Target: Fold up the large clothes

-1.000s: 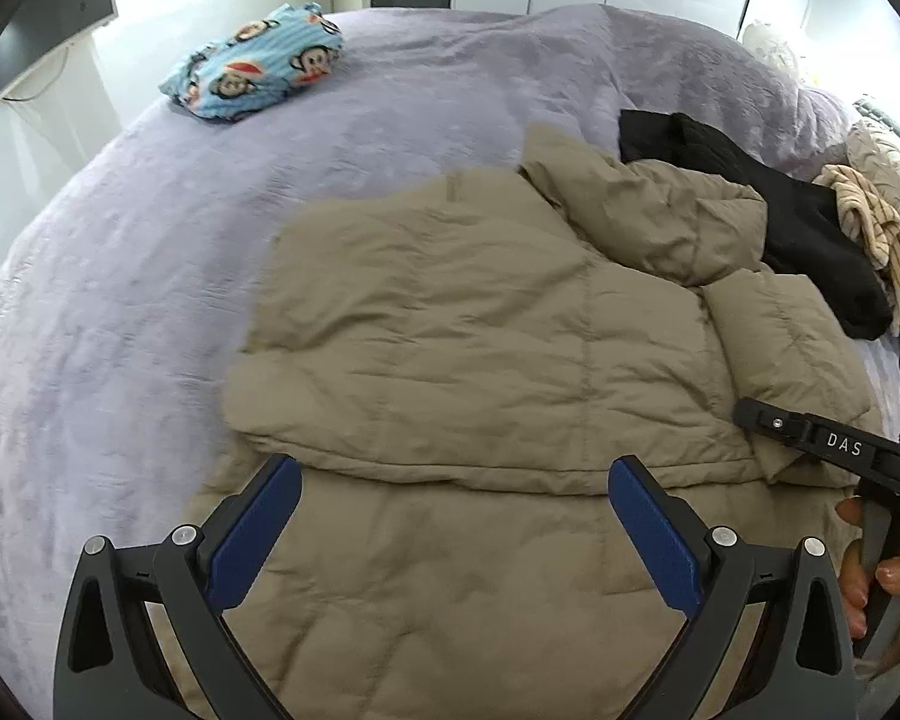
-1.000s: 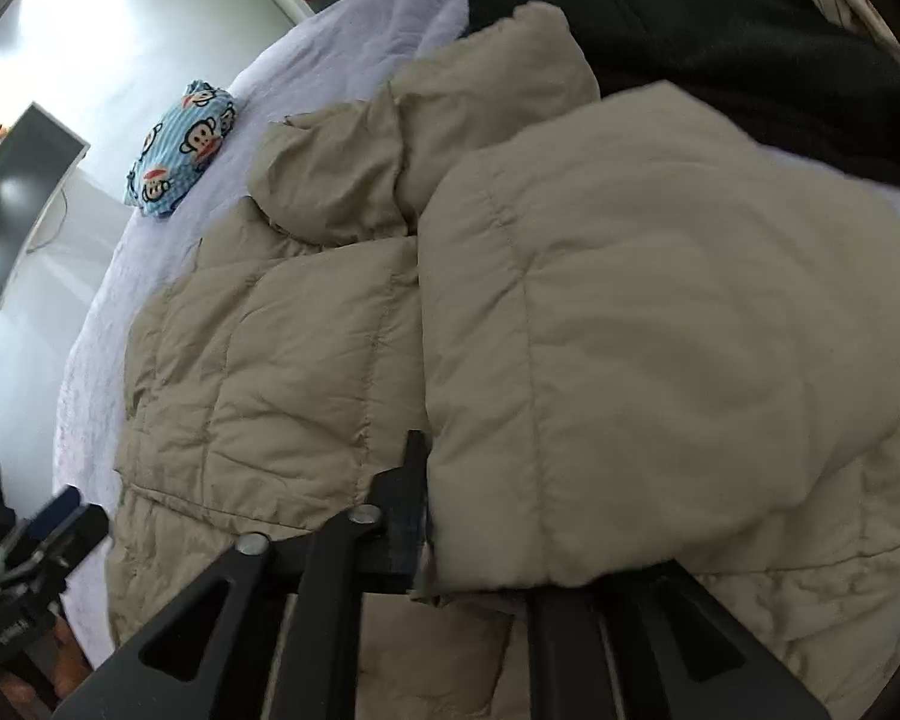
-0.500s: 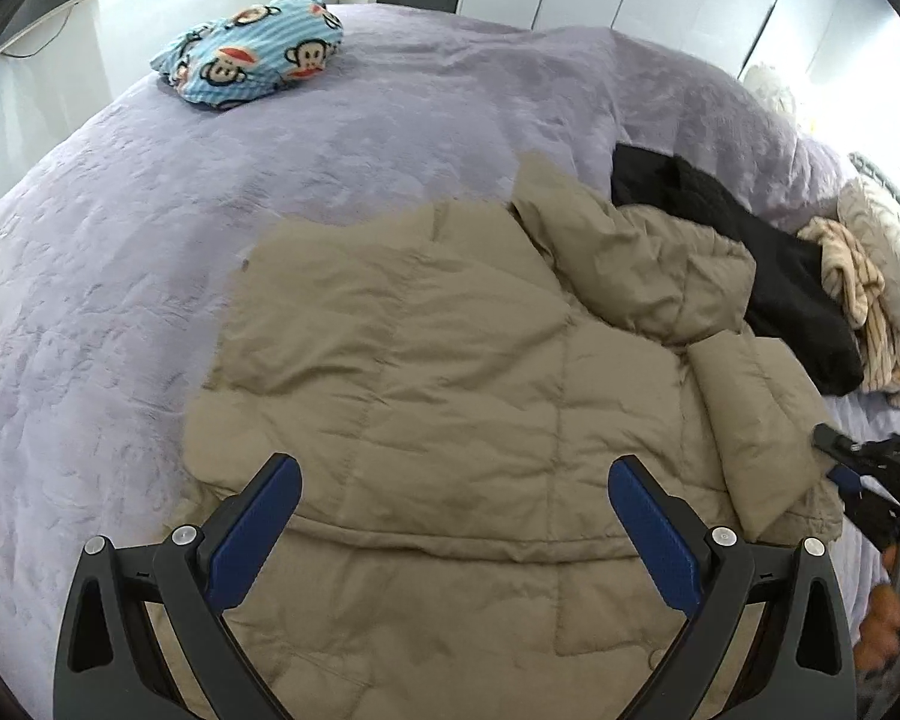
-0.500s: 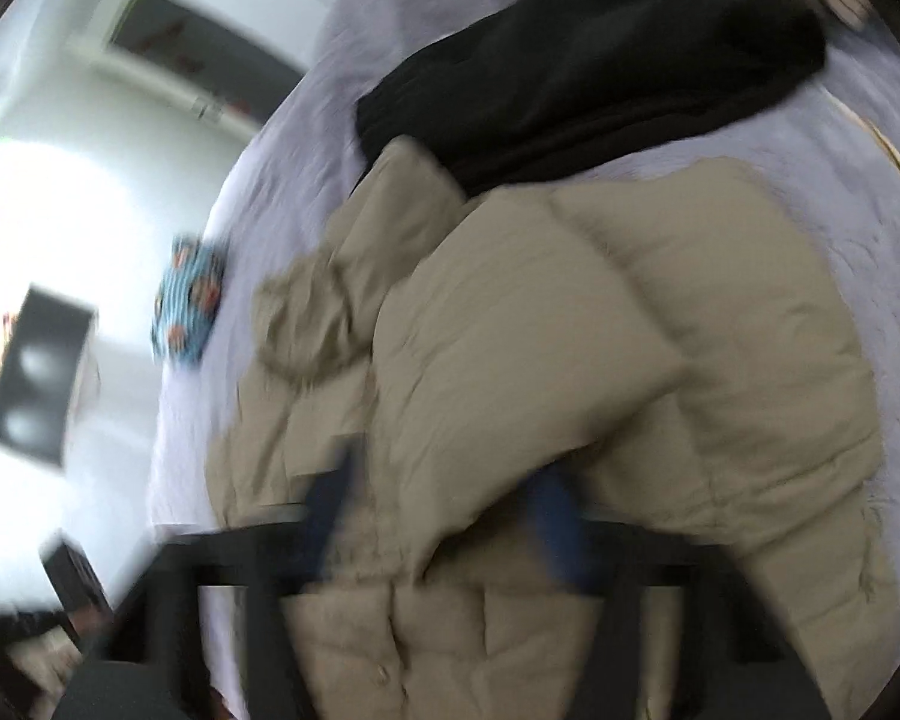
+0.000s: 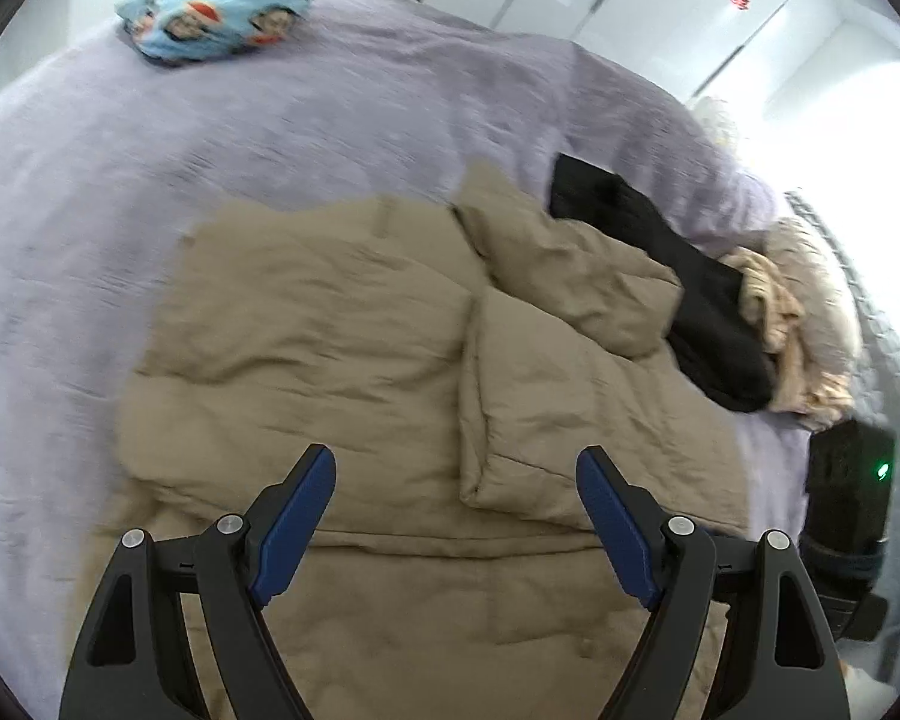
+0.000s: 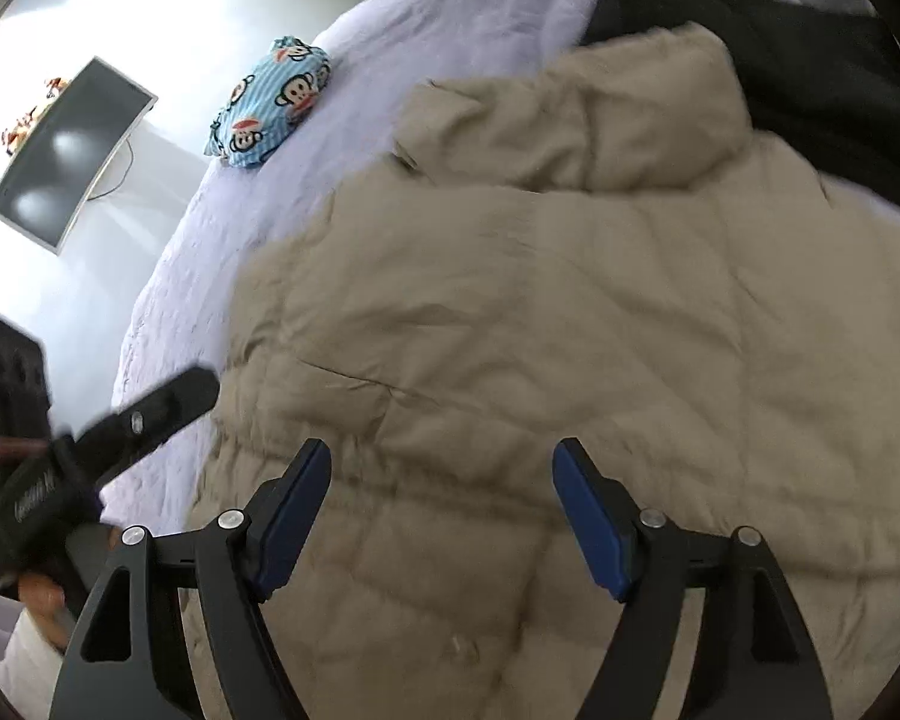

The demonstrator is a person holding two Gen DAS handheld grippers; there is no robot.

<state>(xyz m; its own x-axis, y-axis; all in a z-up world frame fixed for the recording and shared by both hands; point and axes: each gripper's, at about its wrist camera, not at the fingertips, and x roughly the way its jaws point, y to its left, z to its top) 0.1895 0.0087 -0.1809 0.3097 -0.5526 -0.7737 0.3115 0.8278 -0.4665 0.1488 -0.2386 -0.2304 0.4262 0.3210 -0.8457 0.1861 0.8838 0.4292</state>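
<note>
A tan puffer jacket (image 5: 354, 330) lies spread on a lilac bed cover (image 5: 150, 138), its right side and sleeve folded inward over the body and its hood bunched at the far end. It fills the right wrist view (image 6: 570, 330). My left gripper (image 5: 456, 480) is open and empty, hovering above the jacket's near hem. My right gripper (image 6: 441, 474) is open and empty above the jacket's lower part. The left gripper also shows at the left edge of the right wrist view (image 6: 168, 402).
A black garment (image 5: 678, 276) and a cream garment (image 5: 774, 324) lie right of the jacket. A blue monkey-print bundle (image 5: 210, 6) sits at the far left of the bed (image 6: 270, 102). White wardrobe doors stand behind. A monitor (image 6: 66, 150) stands beyond the bed's left edge.
My right gripper has let go of the jacket's folded side and opened, then drawn back toward the hem. My left gripper has stayed open and risen slightly.
</note>
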